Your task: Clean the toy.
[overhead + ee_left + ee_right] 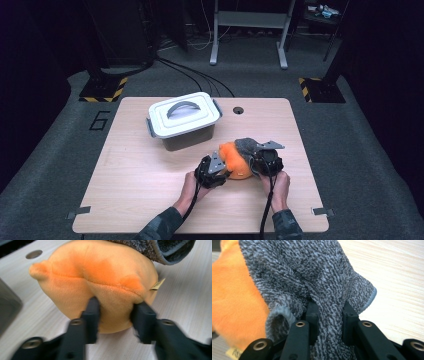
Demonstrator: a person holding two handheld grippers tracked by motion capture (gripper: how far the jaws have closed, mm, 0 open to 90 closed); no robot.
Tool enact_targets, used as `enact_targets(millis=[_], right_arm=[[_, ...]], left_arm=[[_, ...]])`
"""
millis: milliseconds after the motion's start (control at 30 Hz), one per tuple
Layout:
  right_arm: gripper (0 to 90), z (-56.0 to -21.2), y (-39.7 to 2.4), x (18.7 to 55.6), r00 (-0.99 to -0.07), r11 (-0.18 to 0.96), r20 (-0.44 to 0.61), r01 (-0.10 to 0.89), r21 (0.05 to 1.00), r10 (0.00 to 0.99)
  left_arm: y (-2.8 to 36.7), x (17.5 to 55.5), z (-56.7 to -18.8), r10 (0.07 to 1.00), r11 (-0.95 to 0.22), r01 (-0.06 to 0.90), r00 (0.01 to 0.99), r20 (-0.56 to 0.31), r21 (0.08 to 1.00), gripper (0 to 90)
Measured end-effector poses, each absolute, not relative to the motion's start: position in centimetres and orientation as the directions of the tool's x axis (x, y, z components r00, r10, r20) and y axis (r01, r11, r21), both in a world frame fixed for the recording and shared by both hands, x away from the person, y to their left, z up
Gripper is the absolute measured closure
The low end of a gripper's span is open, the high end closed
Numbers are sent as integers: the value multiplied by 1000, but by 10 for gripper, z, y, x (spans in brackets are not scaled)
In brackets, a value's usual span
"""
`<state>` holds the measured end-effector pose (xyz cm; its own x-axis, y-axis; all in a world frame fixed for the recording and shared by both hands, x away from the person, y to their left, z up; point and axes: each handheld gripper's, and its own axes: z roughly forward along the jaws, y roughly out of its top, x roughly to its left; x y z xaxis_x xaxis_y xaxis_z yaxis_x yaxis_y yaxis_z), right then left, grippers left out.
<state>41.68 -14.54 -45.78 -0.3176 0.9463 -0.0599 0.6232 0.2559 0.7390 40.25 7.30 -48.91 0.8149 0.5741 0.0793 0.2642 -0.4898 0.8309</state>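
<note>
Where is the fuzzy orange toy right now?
In the high view the orange plush toy sits on the table's near right part, between the left gripper and right gripper, partly under a grey cloth.

Grey carpet floor (55, 165) (dim), metal desk frame (248, 30) behind.

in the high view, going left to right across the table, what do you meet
white lidded box → left tongs → orange plush toy → right tongs, shut on the grey cloth
</note>
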Motion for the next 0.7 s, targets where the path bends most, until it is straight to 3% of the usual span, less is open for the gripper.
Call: enact_targets(millis=[167,400,533,700], right_arm=[[727,-445,-150,404,-320,247,-60,585,773,946],[728,-422,-128,370,-396,282,-66,517,808,916],[732,-431,-109,373,-420,360,-138,514,778,897],[733,-446,-123,398,-367,321,-116,569,757,923]], left_arm=[[80,408,-483,590,-412,337,807,-34,846,771],[86,407,-470,580,-295,443,787,-210,847,803],[87,408,-471,585,-309,459,782,-214,833,803],[92,414,-476,584,-302,467,779,-225,831,802]])
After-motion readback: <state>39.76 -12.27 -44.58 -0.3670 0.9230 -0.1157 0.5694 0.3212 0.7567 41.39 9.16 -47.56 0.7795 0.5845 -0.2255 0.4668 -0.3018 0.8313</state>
